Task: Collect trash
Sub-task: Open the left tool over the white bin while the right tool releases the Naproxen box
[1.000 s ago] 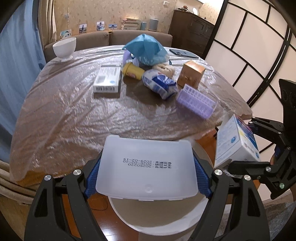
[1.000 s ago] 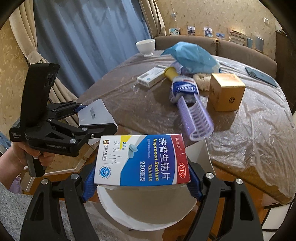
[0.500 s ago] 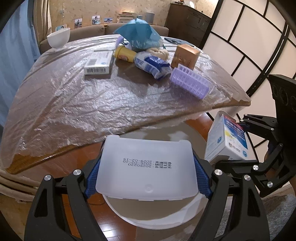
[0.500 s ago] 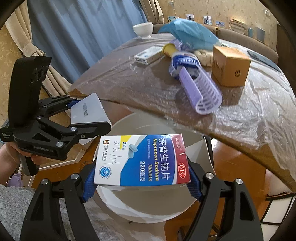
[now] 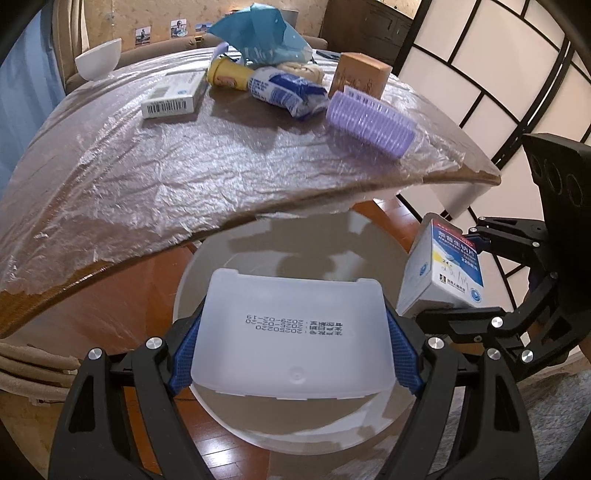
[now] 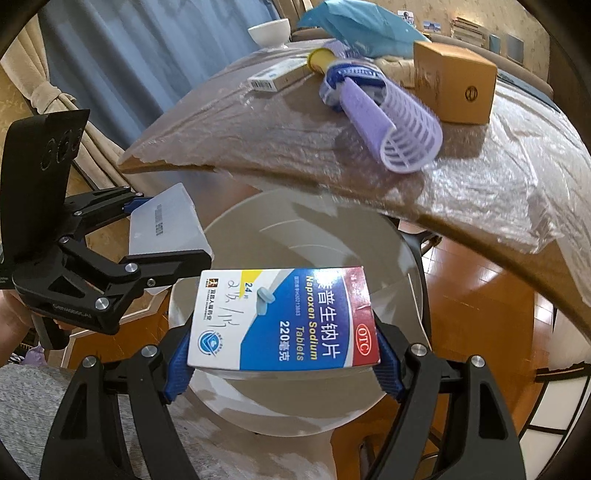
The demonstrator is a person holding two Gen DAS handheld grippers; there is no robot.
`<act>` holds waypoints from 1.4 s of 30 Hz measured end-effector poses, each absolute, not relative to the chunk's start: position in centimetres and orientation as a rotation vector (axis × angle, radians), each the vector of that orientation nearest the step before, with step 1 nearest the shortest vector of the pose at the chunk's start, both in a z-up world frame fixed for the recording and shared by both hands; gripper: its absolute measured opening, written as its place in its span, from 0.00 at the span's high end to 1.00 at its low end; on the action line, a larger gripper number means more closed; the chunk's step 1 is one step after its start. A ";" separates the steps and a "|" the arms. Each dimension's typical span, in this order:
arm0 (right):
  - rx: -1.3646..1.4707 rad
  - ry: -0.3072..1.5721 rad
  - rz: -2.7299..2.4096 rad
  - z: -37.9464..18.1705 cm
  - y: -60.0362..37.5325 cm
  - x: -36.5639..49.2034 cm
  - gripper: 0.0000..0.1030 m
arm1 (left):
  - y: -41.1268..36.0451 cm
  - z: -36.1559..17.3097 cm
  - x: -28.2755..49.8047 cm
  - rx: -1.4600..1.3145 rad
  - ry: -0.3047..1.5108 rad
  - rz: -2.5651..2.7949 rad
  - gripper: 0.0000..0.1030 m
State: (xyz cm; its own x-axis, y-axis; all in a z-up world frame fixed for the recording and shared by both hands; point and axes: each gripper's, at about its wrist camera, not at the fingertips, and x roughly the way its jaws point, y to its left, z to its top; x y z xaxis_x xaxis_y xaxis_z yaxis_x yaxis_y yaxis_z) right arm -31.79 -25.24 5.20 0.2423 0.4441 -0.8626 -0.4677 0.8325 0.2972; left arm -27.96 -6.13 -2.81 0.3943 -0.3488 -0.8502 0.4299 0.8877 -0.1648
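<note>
My left gripper [image 5: 293,356] is shut on a translucent white plastic box [image 5: 291,332] with a printed date, held just above the white trash bin [image 5: 207,266]. My right gripper [image 6: 282,363] is shut on a blue and white medicine box [image 6: 284,321], also over the white trash bin [image 6: 229,236]. Each gripper shows in the other's view: the right gripper [image 5: 469,273] with the medicine box [image 5: 439,273] at the right, the left gripper [image 6: 147,236] with the plastic box [image 6: 166,225] at the left. The bin sits on the floor below the table edge.
The plastic-covered table [image 5: 147,177] carries a white carton [image 5: 173,98], a yellow tube [image 5: 227,75], a blue-white packet [image 5: 288,92], a purple roller [image 5: 369,123], a brown box [image 5: 360,75], a blue bag [image 5: 258,35] and a white bowl [image 5: 98,59]. Wooden floor [image 6: 476,314] surrounds the bin.
Both grippers have sunk with their boxes from table height to below the table edge, close over the bin. The bin now fills more of both views.
</note>
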 end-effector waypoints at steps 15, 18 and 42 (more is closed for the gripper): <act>-0.016 1.222 0.592 2.1 -23.8 -29.5 0.25 | -6.8 -6.0 -27.7 0.115 1.110 -0.491 0.19; -0.013 1.233 0.586 1.7 -23.8 -29.0 0.25 | -7.2 -6.6 -27.4 0.125 1.119 -0.486 0.19; 0.015 1.274 0.533 -0.7 -24.6 -27.8 0.25 | -8.8 -9.4 -25.1 0.169 1.168 -0.495 0.19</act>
State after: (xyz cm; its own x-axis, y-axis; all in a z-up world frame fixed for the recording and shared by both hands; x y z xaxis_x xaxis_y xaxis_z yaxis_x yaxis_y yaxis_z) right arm -27.78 -24.61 -0.66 0.1885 0.3872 -0.9025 -0.3711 0.8789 0.2996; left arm -25.09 -8.79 -9.39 0.2991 -0.2845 -0.9108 0.4561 0.8811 -0.1254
